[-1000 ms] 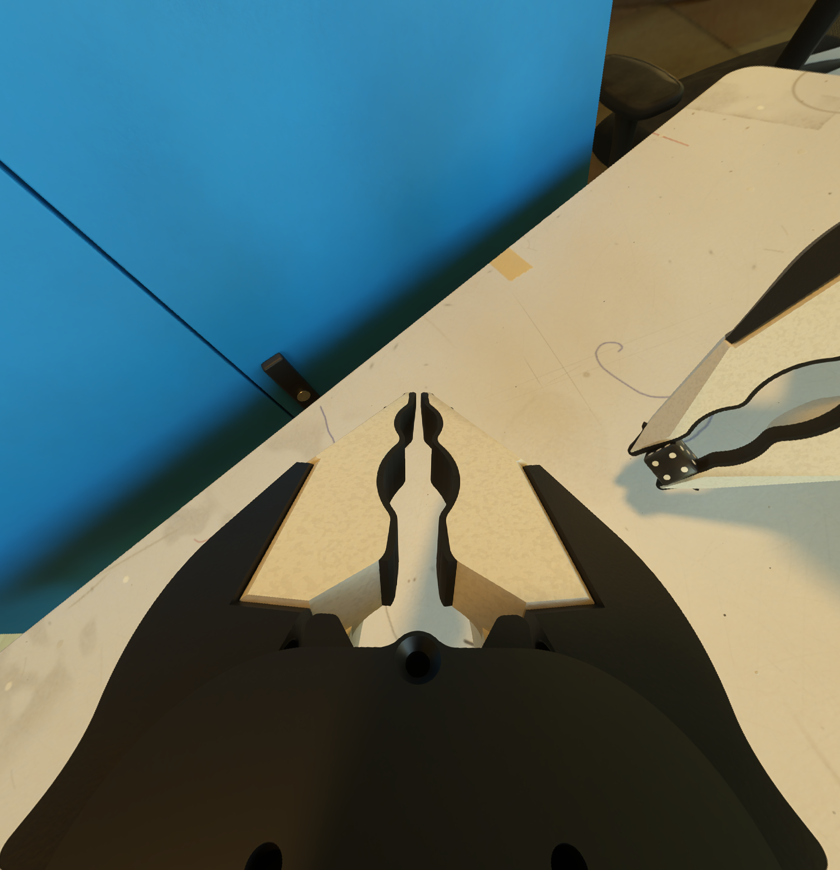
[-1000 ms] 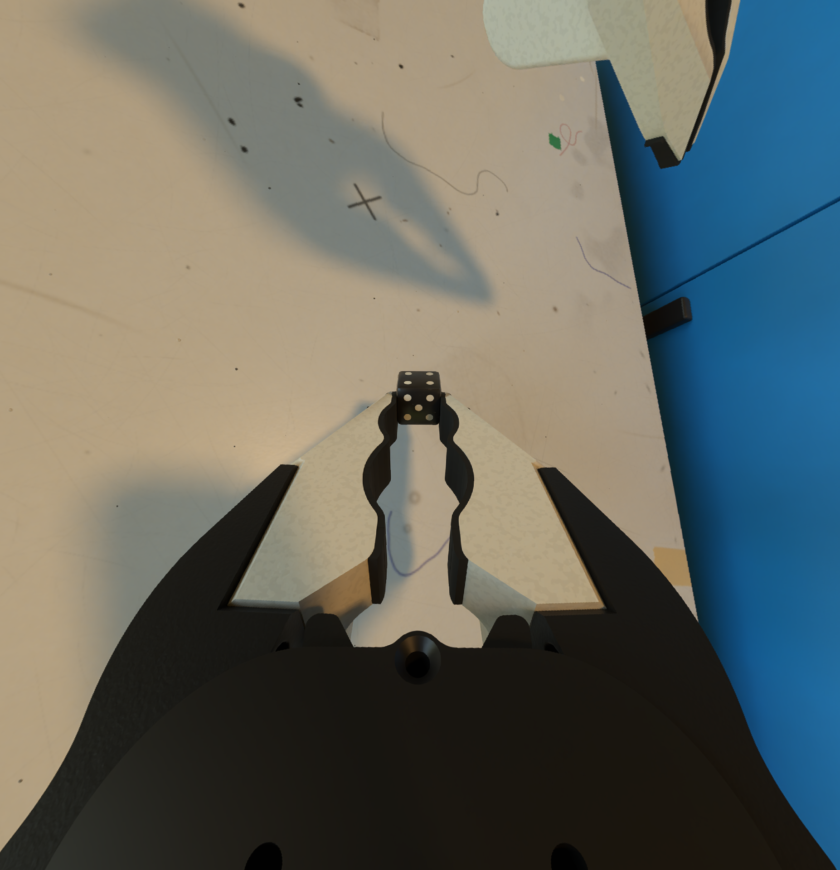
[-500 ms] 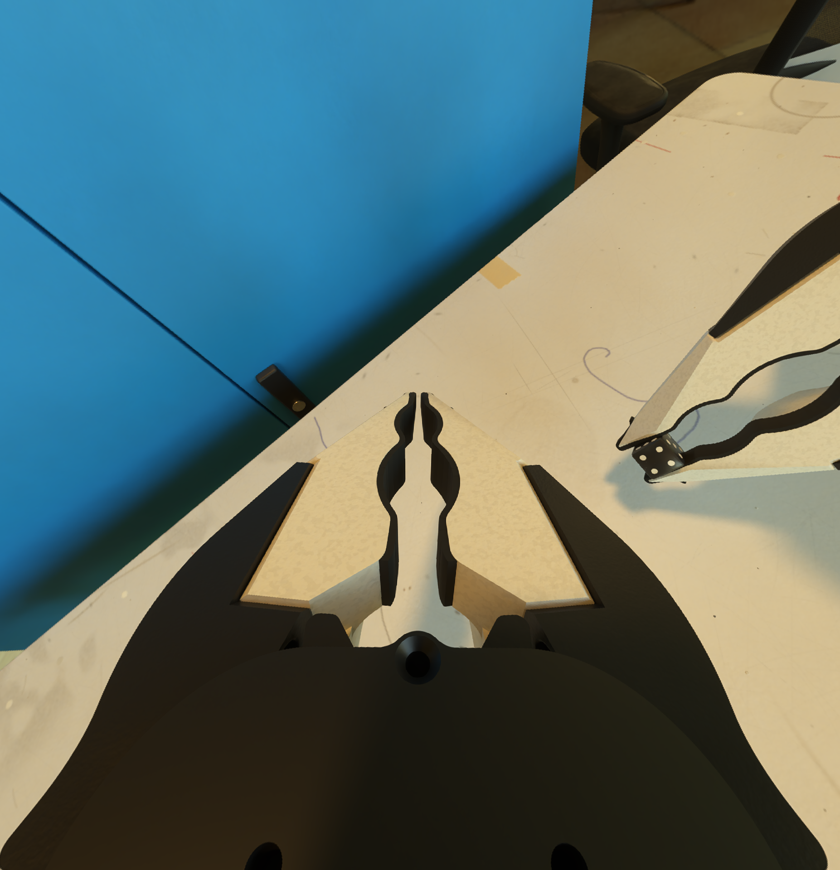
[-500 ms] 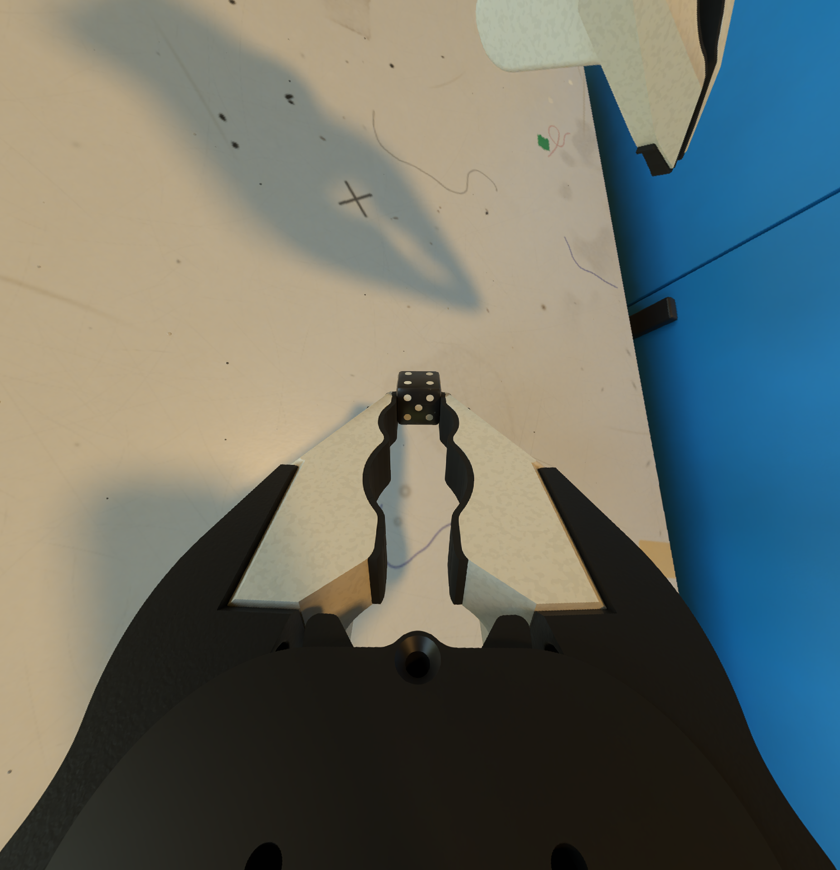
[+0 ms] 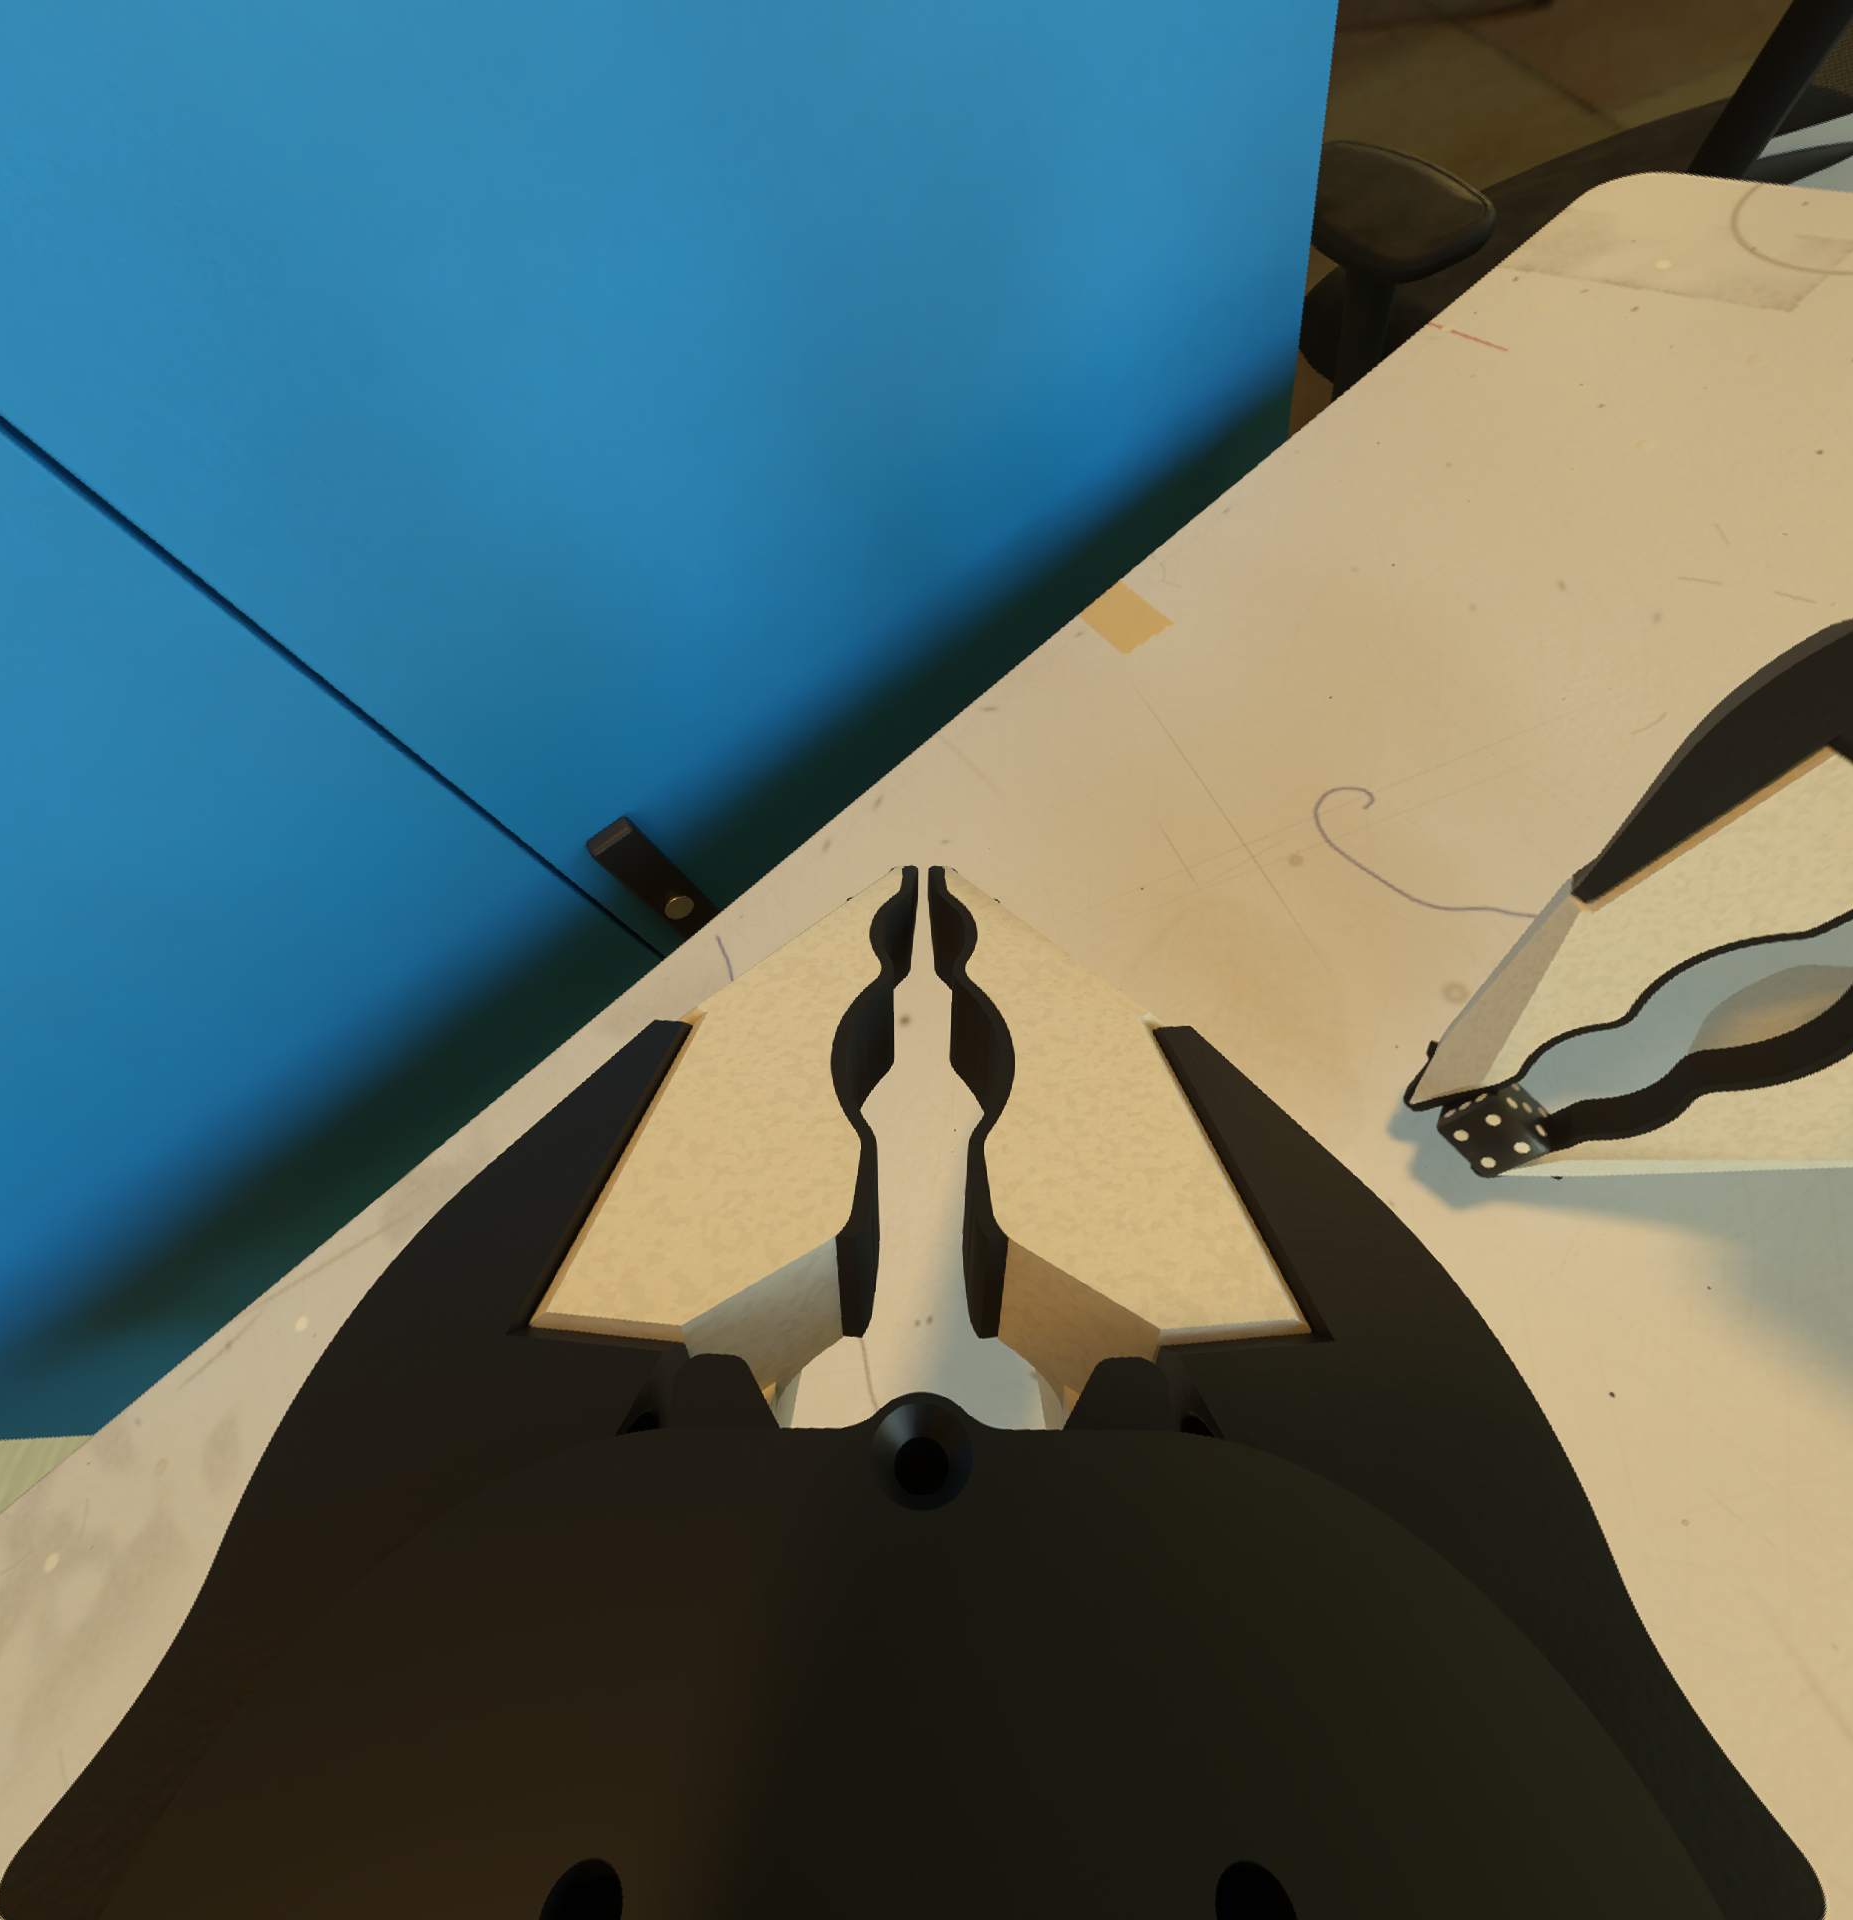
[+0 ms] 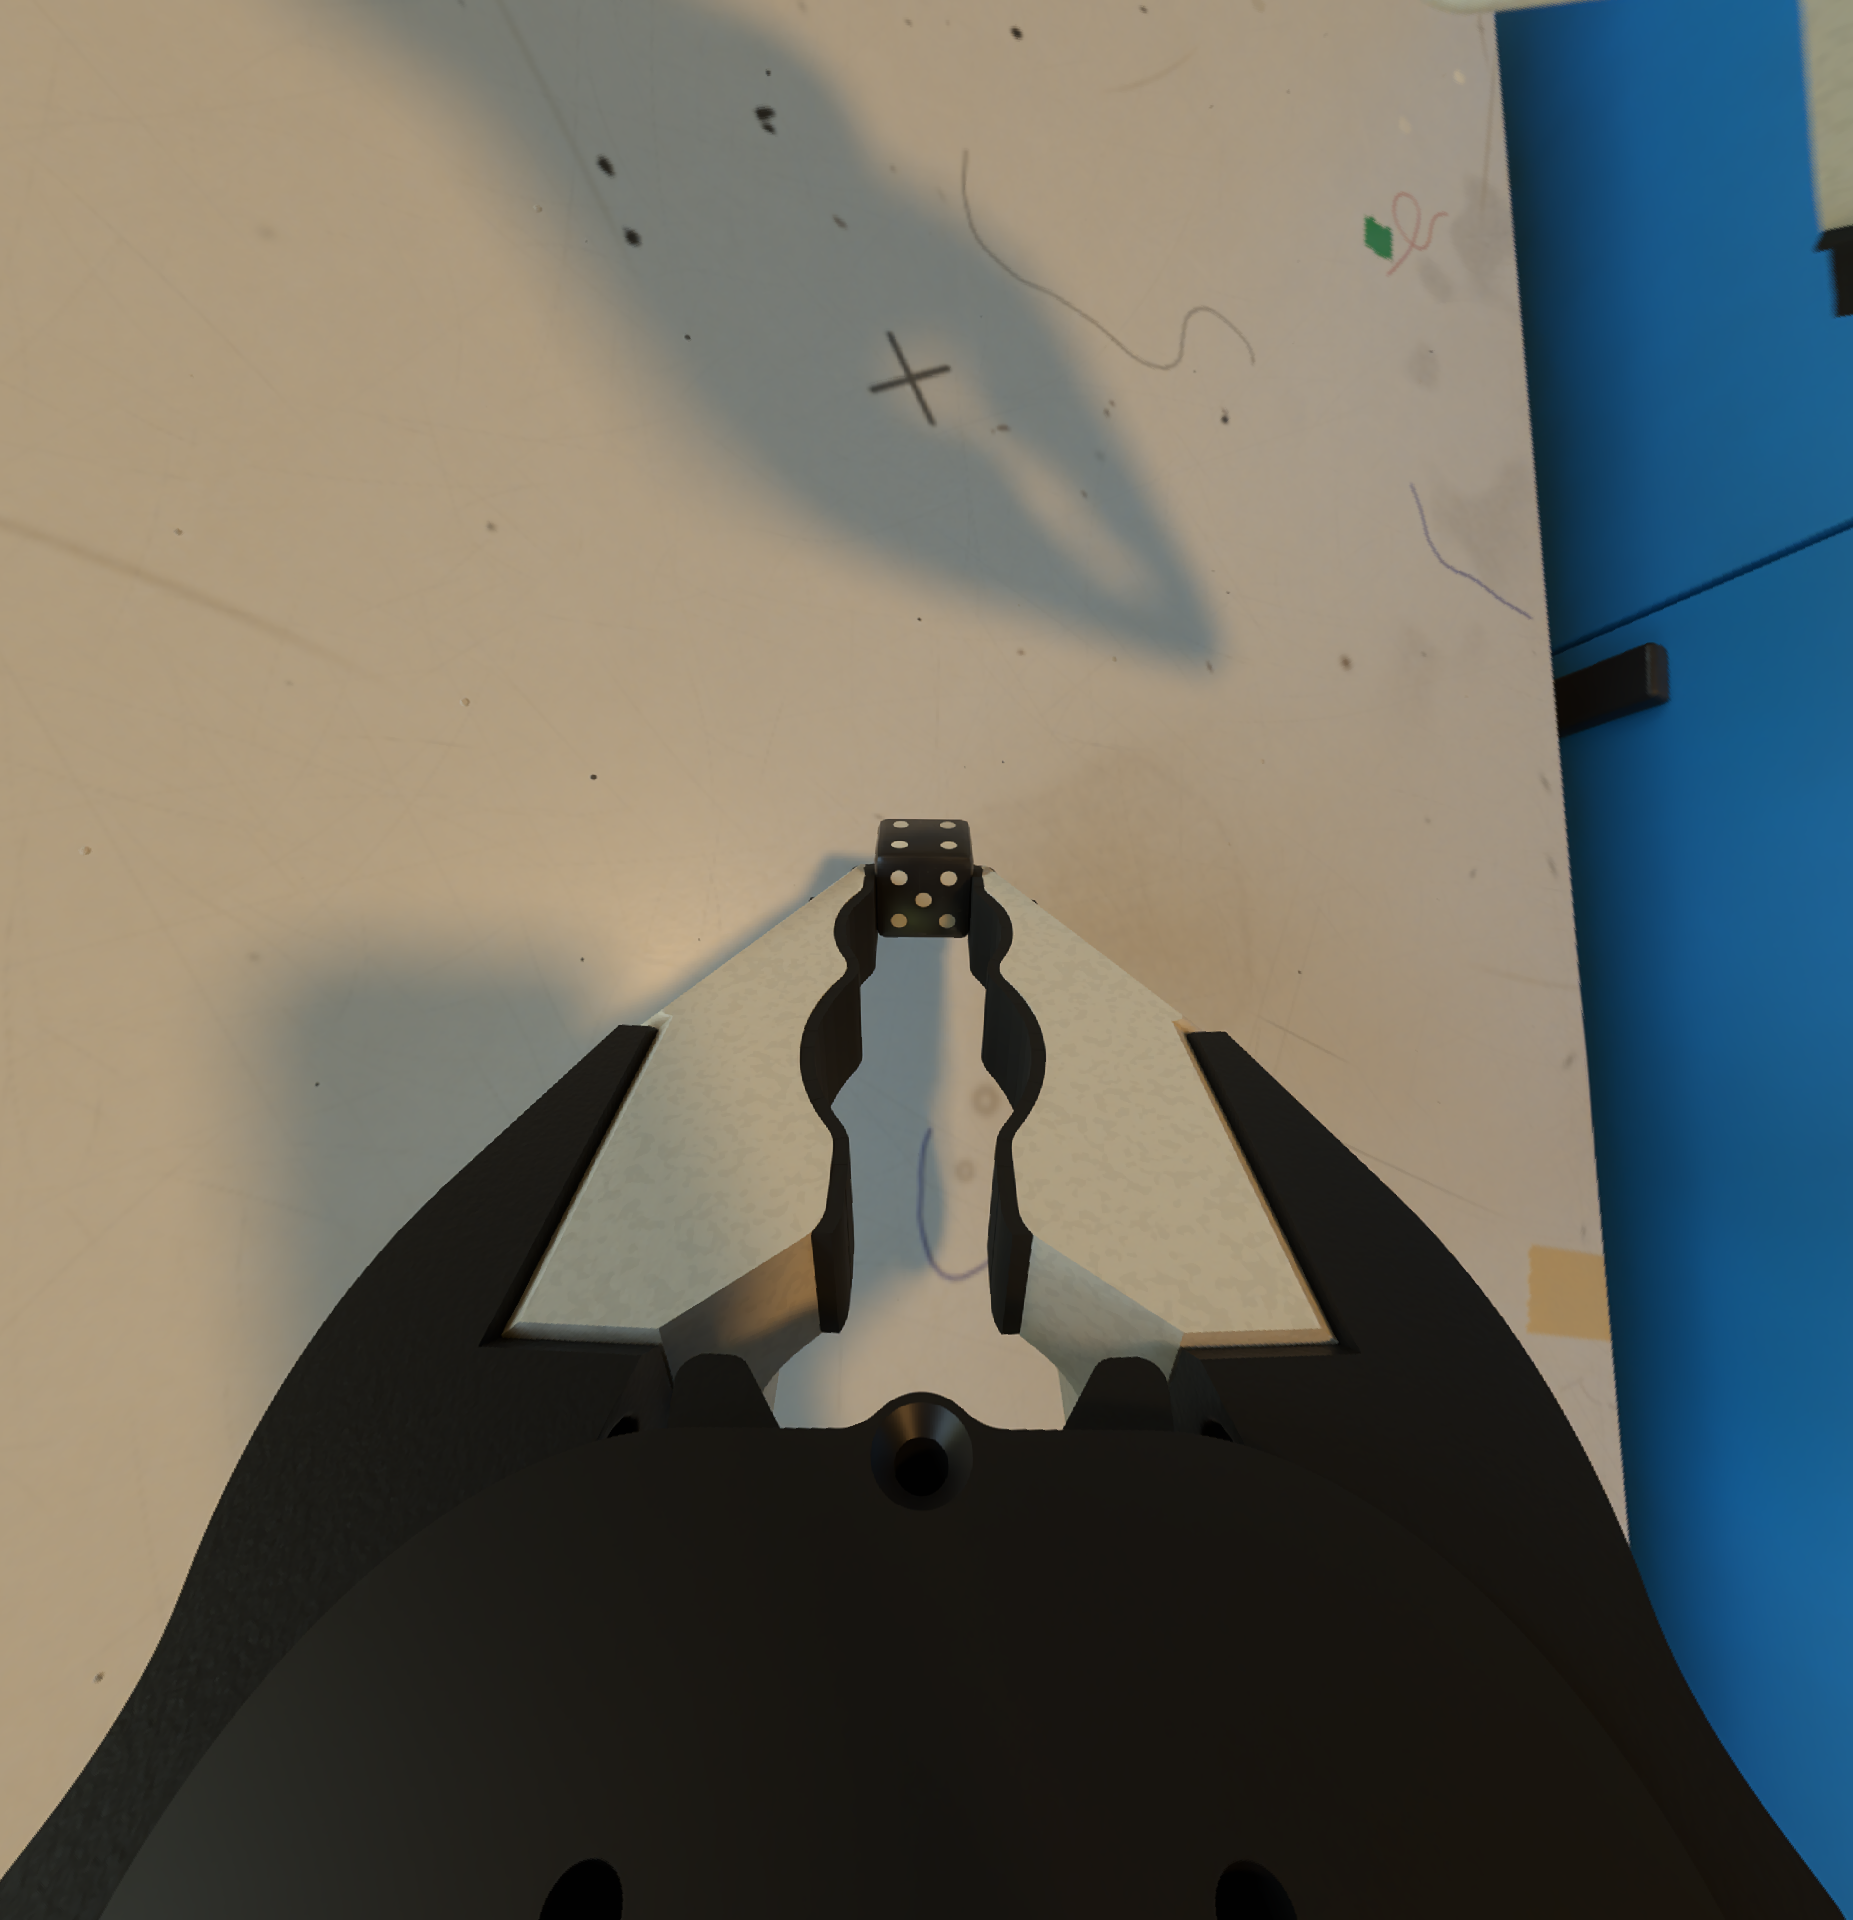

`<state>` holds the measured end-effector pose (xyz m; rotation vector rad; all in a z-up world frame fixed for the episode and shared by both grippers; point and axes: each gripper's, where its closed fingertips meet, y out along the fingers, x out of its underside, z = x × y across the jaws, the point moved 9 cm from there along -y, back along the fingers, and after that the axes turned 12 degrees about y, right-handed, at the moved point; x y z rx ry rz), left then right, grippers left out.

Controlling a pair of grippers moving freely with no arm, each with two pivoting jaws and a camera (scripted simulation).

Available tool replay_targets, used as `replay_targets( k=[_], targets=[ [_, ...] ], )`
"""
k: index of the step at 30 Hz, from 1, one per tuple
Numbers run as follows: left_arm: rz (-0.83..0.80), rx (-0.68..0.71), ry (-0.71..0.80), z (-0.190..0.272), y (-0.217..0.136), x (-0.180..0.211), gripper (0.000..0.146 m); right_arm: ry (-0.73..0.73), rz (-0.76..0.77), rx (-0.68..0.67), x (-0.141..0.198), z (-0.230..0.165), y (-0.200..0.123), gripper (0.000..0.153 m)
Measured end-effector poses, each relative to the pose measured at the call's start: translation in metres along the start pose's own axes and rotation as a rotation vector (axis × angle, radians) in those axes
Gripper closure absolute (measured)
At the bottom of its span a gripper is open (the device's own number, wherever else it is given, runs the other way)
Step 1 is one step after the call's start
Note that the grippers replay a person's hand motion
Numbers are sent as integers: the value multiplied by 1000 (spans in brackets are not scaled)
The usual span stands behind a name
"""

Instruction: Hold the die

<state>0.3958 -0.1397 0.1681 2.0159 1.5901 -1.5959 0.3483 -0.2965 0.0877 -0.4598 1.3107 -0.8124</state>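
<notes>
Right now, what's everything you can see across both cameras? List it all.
die: one, black with white pips, pinched at the right gripper's fingertips
table: one, beige, scuffed and pen-marked, under both grippers
tape patch: one, tan, near the table's edge
partition: one, blue, beside the table
bracket: one, black, on the partition
office chair: one, black, beyond the table
left gripper: one, black and cream, shut, empty
right gripper: one, black and cream, shut on the die

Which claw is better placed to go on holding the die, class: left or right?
Right. The right claw already pinches the die between its fingertips, above the table. The left claw is shut on nothing, off to the side near the table edge.
</notes>
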Motion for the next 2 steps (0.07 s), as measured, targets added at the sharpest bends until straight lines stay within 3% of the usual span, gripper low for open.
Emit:
replay_targets(
  k=[2],
  targets=[
    [0, -1, -1, -1, -1, 1, 144, -3, -5, -7, 0, -1, 5, 136]
  ],
)
